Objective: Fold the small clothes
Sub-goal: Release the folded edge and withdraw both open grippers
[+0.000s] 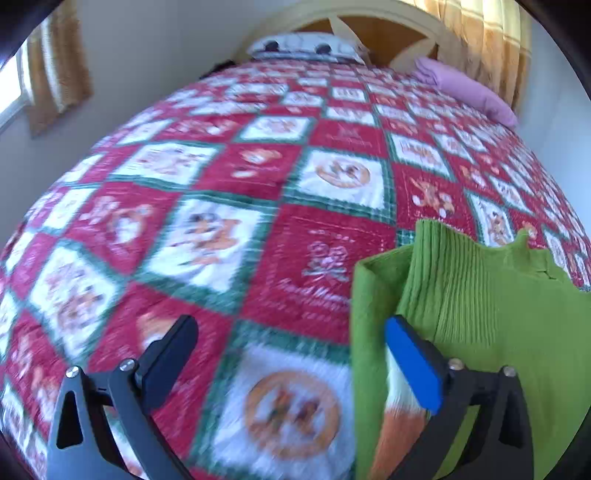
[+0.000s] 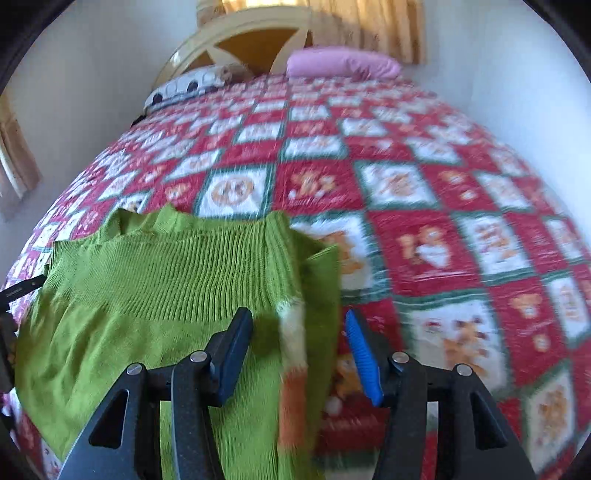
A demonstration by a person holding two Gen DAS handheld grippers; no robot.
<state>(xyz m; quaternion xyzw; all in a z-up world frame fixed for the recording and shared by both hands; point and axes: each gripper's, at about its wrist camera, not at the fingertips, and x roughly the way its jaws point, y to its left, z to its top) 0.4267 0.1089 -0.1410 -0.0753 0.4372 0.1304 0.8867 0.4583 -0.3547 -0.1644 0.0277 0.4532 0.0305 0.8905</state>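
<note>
Sweater lies on quilt; left claw wide, empty; right claw half-open astride its edge.

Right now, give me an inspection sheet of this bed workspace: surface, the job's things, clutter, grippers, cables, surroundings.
Surface: red, white and green patchwork quilt covering the bed.
Job's things: green ribbed knit sweater with an orange and white patch, lying on the quilt, one side folded over.
Clutter: pink pillow and a white patterned pillow at the headboard.
Grippers: left gripper open wide, nothing between its fingers; right gripper part open over the sweater's folded edge, pads not pressing it.
Cables: nothing seen.
Surroundings: cream wooden headboard, tan curtains, white walls.
</note>
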